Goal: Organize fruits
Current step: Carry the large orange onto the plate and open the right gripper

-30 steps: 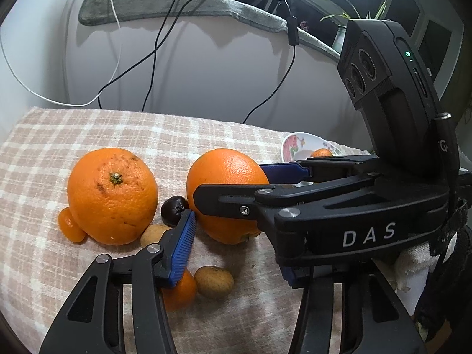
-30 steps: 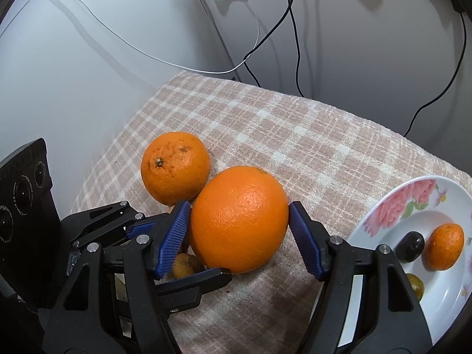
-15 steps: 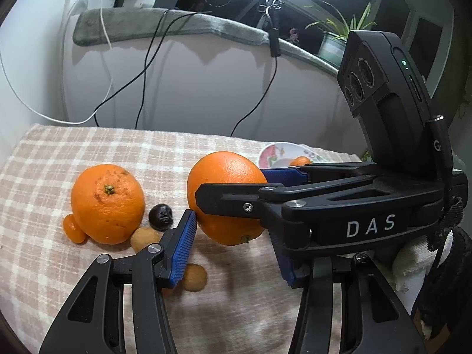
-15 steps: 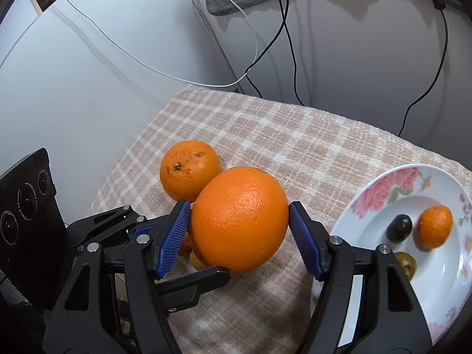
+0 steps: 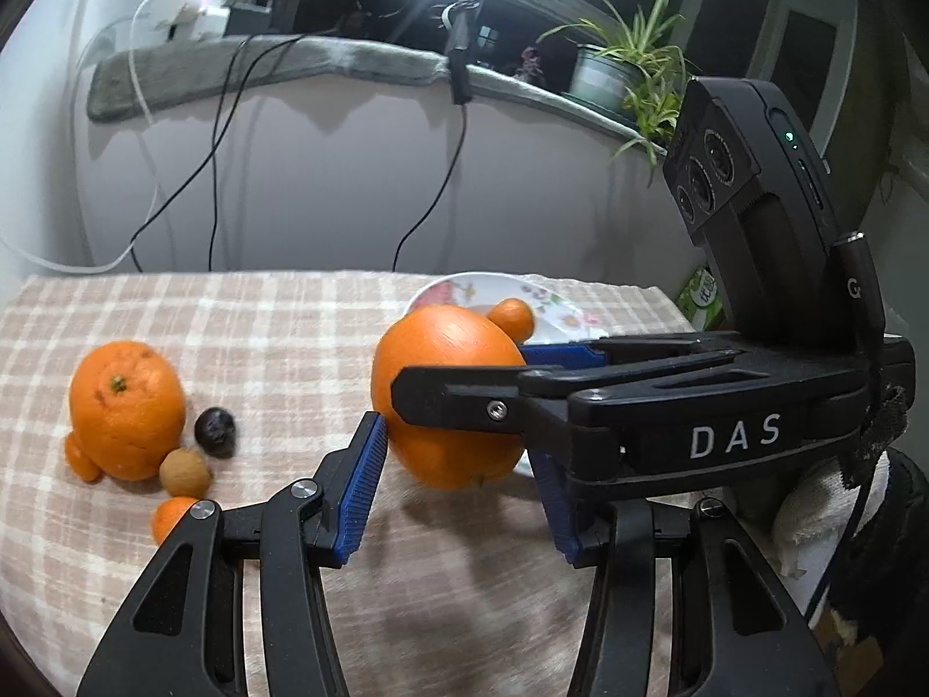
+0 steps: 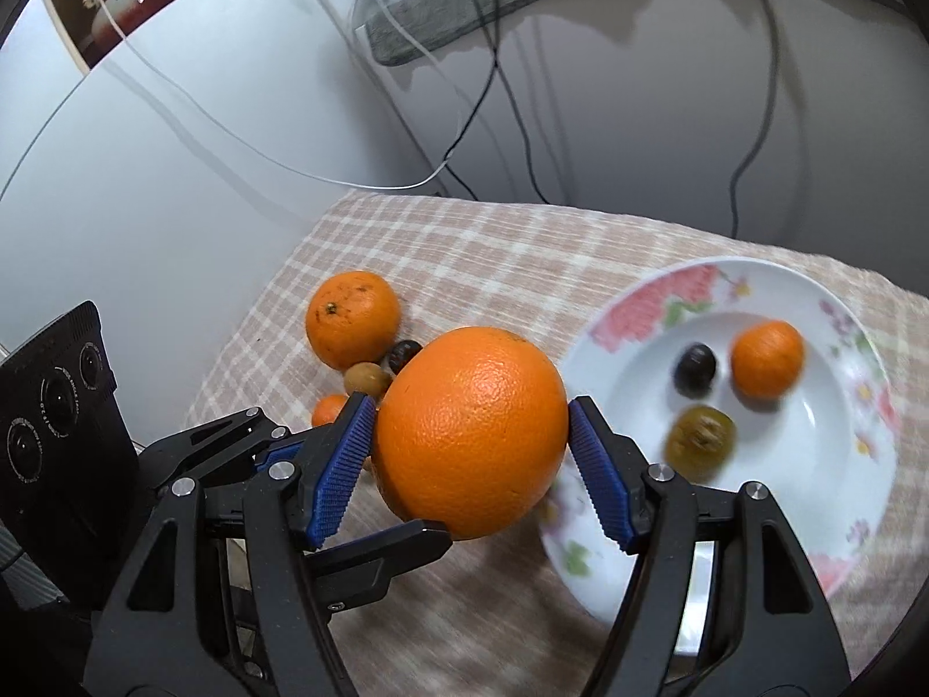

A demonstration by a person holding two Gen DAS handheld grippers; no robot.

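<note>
The right gripper [image 6: 470, 453], a black two-finger tool with ribbed blue pads [image 6: 339, 467], was clamped on one large round smooth orange [image 6: 473, 430], both pads pressed to its sides and the fruit raised off the beige checked cloth [image 6: 499, 244]. Beneath and to the left of that gripper reached the left gripper [image 5: 458, 485], of the same make; its jaws stood partly apart with nothing pinched between them, its left pad [image 5: 360, 488] close by the orange's lower side, though whether they touched could not be told. To the right of the held orange, just beyond the right finger, lay one white shallow plate with pink floral rim [image 6: 685, 284], and in it three small fruits: one small orange mandarin [image 6: 766, 357], one dark round fruit [image 6: 694, 369] and one brownish-green round fruit [image 6: 699, 435], all blurred. Beyond the right gripper's left finger, on the cloth, sat a cluster of five: one large dimpled orange with a green stem scar [image 6: 351, 316], one dark glossy berry-like fruit [image 6: 403, 351], one tan round fruit [image 6: 366, 377], and two small orange kumquat-like fruits, one [image 5: 171, 517] nearest the left gripper's left finger and one [image 5: 78, 459] tucked against the dimpled orange's far side. So the oranges numbered two, one held and one resting. Behind the cloth several black cables [image 6: 511, 104] and one white cable [image 6: 220, 128] hung down a pale wall.
</note>
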